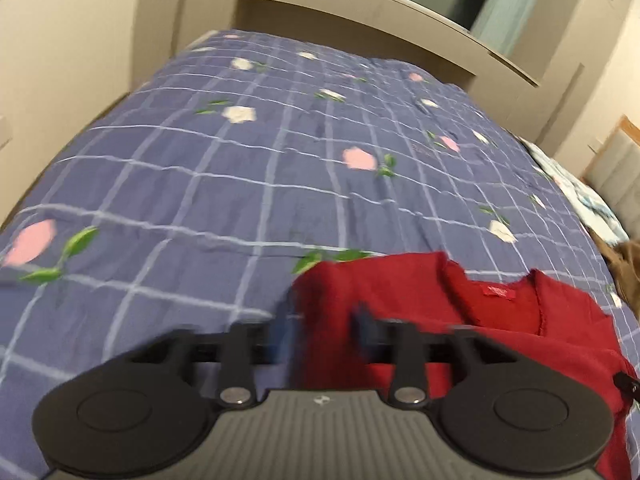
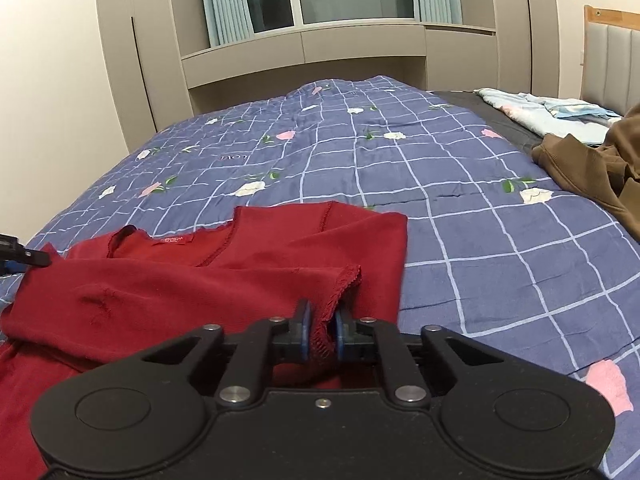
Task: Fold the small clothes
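1. A dark red knit top [image 2: 168,280] with a scalloped hem lies partly folded on a bed covered by a blue checked quilt with pink and white flowers [image 2: 460,216].
2. The right tool [image 2: 321,330] is clamped on a bunched edge of the top.
3. The left tool [image 1: 324,330], blurred, stands apart over the top's left side, its blue pads pressing nothing.
4. A brown garment [image 2: 592,168] and pale blue bedding [image 2: 548,114] lie at the quilt's far right, well apart from the top.
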Demonstrator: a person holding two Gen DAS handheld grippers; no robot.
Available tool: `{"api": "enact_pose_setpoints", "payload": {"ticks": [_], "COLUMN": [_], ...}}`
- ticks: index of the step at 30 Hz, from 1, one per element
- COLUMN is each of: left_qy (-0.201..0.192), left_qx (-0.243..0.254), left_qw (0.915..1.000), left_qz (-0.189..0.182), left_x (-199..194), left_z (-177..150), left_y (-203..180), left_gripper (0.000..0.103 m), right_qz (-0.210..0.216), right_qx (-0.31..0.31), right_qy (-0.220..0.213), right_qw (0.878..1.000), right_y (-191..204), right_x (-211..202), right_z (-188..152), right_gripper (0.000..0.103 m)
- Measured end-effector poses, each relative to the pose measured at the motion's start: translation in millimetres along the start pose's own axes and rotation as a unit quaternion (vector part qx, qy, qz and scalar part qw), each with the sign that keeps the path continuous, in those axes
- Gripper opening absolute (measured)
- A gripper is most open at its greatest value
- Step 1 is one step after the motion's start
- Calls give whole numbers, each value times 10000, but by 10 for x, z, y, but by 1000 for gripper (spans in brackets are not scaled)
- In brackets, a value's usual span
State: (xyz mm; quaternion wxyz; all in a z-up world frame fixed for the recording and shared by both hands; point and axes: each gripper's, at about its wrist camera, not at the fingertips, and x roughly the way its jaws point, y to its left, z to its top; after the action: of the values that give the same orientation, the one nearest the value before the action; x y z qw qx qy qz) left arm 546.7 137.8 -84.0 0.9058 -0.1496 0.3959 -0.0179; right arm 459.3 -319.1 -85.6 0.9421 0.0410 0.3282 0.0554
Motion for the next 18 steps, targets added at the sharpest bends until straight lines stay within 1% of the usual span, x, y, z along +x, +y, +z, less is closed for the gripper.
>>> {"api": "enact_pose_setpoints", "payload": {"ticks": [1, 2, 3, 4, 5, 6, 7, 8, 9, 10, 11, 12, 13, 15, 17, 18], "left_qy": [-114, -223, -271, -301, -339, -363, -365, -321, -253, -116, -15, -38, -106, -152, -147, -178], "left_qx": [-16, 38, 138, 231, 346, 466, 609, 712, 706, 584, 399, 193, 144, 259, 313, 262], "left_qw": [9999, 9997, 9994, 9991, 9986, 9979, 9967, 9946, 9930, 9919, 9917, 9923, 9922, 9898, 9899, 9906], "left_qz": [54, 94, 132, 172, 215, 273, 401, 678, 912, 1123, 1222, 1223, 1237, 1394, 1375, 1332], "left_x": [-54, -105, -141, -161, -168, -160, -125, -60, -7, 75, 126, 147, 142, 136, 118, 81], "left_z": [-21, -43, -61, -79, -104, -122, -145, -166, -173, -178, -193, -214, -222, -238, -239, -226], "left_y": [18, 23, 9, -14, -51, -98, -148, -192, -203, -182, -139, -84, -70, -89, -91, -86], "left_gripper": [70, 70, 70, 72, 73, 73, 73, 73, 73, 70, 68, 67, 65, 59, 60, 62], "right_qz": [-37, -97, -174, -253, -330, -392, -420, -450, -528, -658, -774, -886, -971, -876, -884, -893], "right_qx": [-34, -93, -173, -274, -365, -468, -605, -728, -888, -1081, -1217, -1297, -1314, -1128, -1087, -1100], "right_qy": [-29, -71, -124, -194, -264, -331, -384, -403, -398, -353, -289, -198, -93, -69, -106, -168], "right_qw": [10000, 9999, 9996, 9991, 9984, 9976, 9965, 9955, 9939, 9913, 9891, 9874, 9865, 9897, 9901, 9898], "right_y": [7, 28, 52, 85, 126, 163, 209, 244, 281, 320, 341, 326, 294, 182, 160, 167], "right_x": [-15, -28, -45, -60, -69, -74, -67, -57, -30, 14, 64, 116, 173, 205, 183, 155], "right_z": [3, 4, 5, 12, 20, 29, 39, 47, 49, 42, 28, 5, -16, -48, -55, -47], "right_gripper": [19, 27, 36, 41, 52, 58, 59, 60, 60, 60, 60, 60, 60, 66, 66, 66]}}
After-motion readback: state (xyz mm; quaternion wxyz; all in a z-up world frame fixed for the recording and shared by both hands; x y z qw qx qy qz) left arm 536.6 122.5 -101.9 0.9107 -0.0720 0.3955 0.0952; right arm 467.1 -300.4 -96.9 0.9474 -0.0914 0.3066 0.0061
